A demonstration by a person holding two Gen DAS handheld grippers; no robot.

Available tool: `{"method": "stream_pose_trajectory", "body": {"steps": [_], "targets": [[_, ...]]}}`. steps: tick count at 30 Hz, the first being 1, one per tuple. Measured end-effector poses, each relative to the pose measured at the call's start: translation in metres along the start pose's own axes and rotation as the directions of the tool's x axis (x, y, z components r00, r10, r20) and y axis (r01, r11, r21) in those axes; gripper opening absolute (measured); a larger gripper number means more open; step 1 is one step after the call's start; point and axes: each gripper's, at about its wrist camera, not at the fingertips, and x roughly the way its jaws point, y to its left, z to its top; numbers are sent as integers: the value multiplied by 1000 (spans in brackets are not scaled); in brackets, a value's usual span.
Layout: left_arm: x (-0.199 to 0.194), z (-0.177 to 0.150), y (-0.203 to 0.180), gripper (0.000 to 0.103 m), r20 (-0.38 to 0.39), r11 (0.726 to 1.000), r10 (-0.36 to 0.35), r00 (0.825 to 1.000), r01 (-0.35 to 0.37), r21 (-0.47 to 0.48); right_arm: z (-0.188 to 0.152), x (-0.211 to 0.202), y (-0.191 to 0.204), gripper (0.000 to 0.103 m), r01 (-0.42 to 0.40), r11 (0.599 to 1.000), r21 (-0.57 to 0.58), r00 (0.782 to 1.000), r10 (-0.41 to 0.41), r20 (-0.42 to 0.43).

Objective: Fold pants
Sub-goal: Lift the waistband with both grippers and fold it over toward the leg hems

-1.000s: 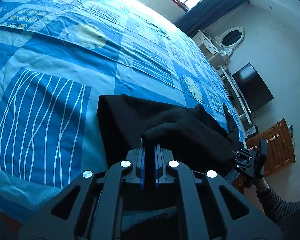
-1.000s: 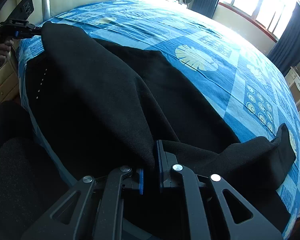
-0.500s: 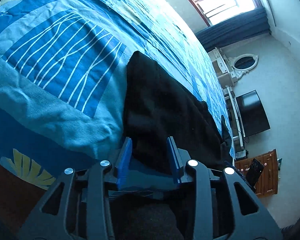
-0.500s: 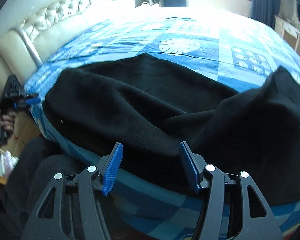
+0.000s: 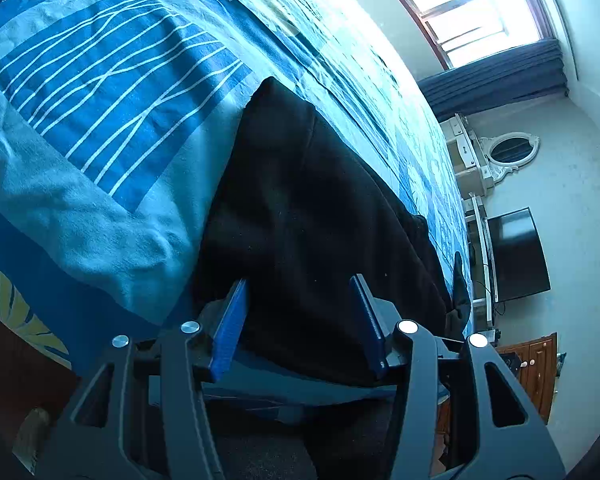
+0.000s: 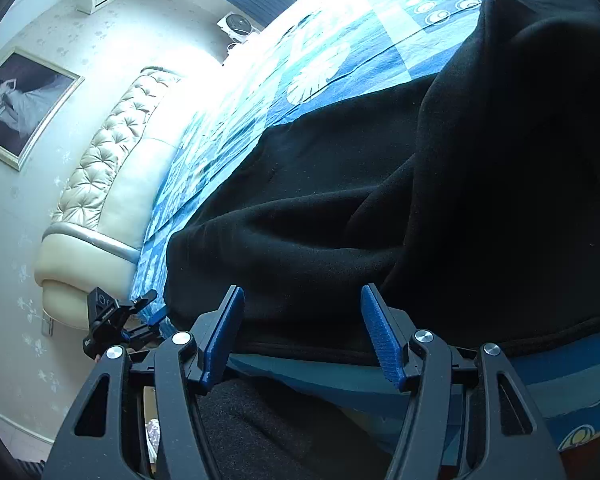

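Black pants [image 5: 312,220] lie along the near edge of a bed with a blue patterned cover [image 5: 112,92]. My left gripper [image 5: 300,296] is open and empty, its blue pads on either side of the pants' near edge. In the right wrist view the pants [image 6: 420,200] lie rumpled with a thick fold through the middle. My right gripper [image 6: 302,304] is open and empty at their hem by the bed's edge. The left gripper [image 6: 120,320] also shows there, low at the pants' left corner.
A cream tufted headboard [image 6: 100,184] and a framed picture [image 6: 16,104] stand left in the right wrist view. A TV [image 5: 516,256], a white dresser with an oval mirror [image 5: 508,152], a wooden cabinet [image 5: 532,364] and a window [image 5: 472,8] lie beyond the bed.
Both grippers let go of the black cloth and opened wide. Both dropped back to the bed's near edge, and the pants now lie flat on the cover.
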Motion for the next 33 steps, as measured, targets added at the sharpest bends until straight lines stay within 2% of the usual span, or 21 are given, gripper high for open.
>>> {"method": "stream_pose_trajectory", "body": {"steps": [6,9,14,16,18,20,25,28,29,31,33], "targets": [[-6,-8,6,51,11,999,0,1000,1,-38,-2,4,-4,63,-30,997,69,999,31,-18],[-3,-5,7,51,14,999,7,1000,-6,-41,-5,10,-6,63,-32,995,94,999,35,-27],[5,4,9,50,23,995,5,1000,-2,-103,-4,18,-5,63,-53,988,146,998,55,-11],[5,4,9,44,27,992,15,1000,-11,-124,-4,17,-5,63,-50,984,170,999,51,-3],[6,2,6,21,7,994,46,999,-45,-96,-6,16,-6,63,-45,981,191,999,47,-4],[7,-1,5,13,-1,995,79,997,-79,-68,-7,15,-7,63,-37,979,199,999,39,-2],[7,-1,3,9,-3,994,93,996,-93,-56,-6,17,-10,63,-12,969,249,1000,8,18],[1,-1,-5,8,6,994,105,994,-105,-30,-2,19,-7,50,36,973,229,999,-40,15],[-2,-1,-8,8,12,994,108,994,-108,-18,0,19,-7,42,45,975,217,999,-49,13],[-7,-3,-13,8,20,993,117,993,-118,5,0,19,-10,28,41,976,212,999,-44,8],[-10,-5,-14,8,21,992,125,992,-126,10,-2,14,-12,21,18,973,231,999,-24,22]]}}
